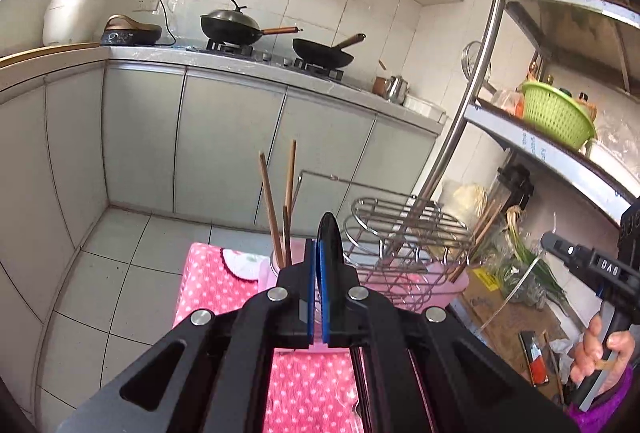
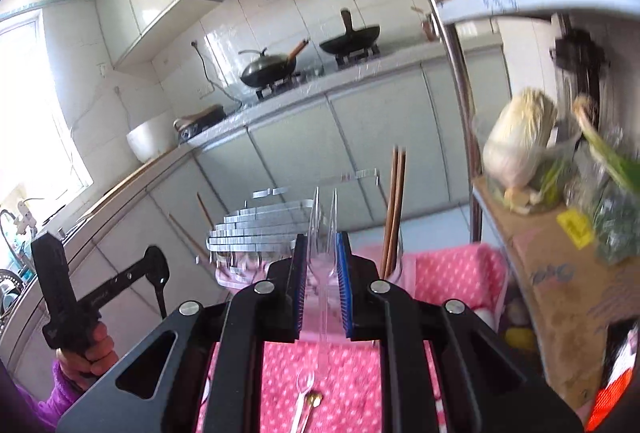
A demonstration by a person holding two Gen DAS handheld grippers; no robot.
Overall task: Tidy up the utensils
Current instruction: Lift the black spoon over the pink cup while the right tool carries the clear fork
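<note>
My left gripper [image 1: 318, 253] is shut on a black spoon [image 1: 330, 237], its bowl sticking up above the blue pads. It also shows from the right wrist view [image 2: 156, 269], held high at the left. My right gripper [image 2: 322, 245] is shut on clear plastic utensils [image 2: 324, 217], fork tines pointing up. A pink holder [image 1: 276, 269] with brown chopsticks [image 1: 276, 209] stands just beyond the left gripper. In the right wrist view chopsticks [image 2: 394, 209] stand right of my fingers. A clear spoon [image 2: 302, 393] and a small gold spoon [image 2: 314, 399] lie on the pink dotted cloth [image 2: 360, 385].
A wire dish rack [image 1: 408, 233] stands on the pink cloth beside the holder. A steel shelf post [image 1: 468, 101] rises at the right, with a green basket [image 1: 556, 113], cabbage [image 2: 516, 137] and greens on the shelves. Kitchen counter with woks [image 1: 236, 25] lies beyond.
</note>
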